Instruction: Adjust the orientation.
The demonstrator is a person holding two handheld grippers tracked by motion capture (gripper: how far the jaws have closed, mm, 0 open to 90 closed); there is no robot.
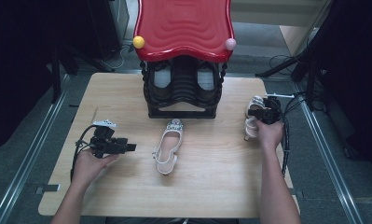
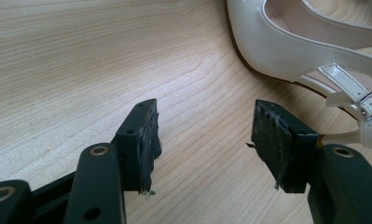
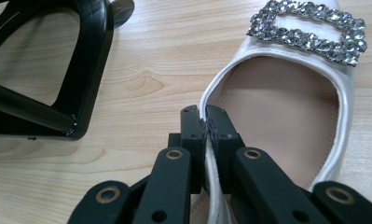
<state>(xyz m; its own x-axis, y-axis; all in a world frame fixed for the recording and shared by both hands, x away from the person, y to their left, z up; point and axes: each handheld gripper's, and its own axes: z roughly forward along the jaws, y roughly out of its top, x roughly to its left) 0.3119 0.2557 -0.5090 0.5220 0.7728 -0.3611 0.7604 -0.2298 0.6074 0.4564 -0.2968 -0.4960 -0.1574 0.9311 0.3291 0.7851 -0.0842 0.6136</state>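
Two white strappy shoes lie on the wooden table (image 1: 211,186). One shoe (image 1: 167,144) rests in the middle, toe toward the rack. The other shoe (image 1: 251,123) lies near the right edge under my right gripper (image 1: 266,113). In the right gripper view my right gripper (image 3: 205,121) is shut on the side rim of this shoe (image 3: 286,116), just behind its rhinestone buckle (image 3: 309,30). My left gripper (image 1: 127,147) hovers left of the middle shoe, pointing at it. In the left gripper view the left gripper (image 2: 204,121) stands open with bare table between its pads, the shoe (image 2: 277,42) ahead to the right.
A black shoe rack (image 1: 183,93) with a red wavy top (image 1: 183,28) stands at the table's back centre, a pair of dark shoes inside. Its black base (image 3: 81,70) lies just left of the right gripper. Metal rails run along both sides of the table.
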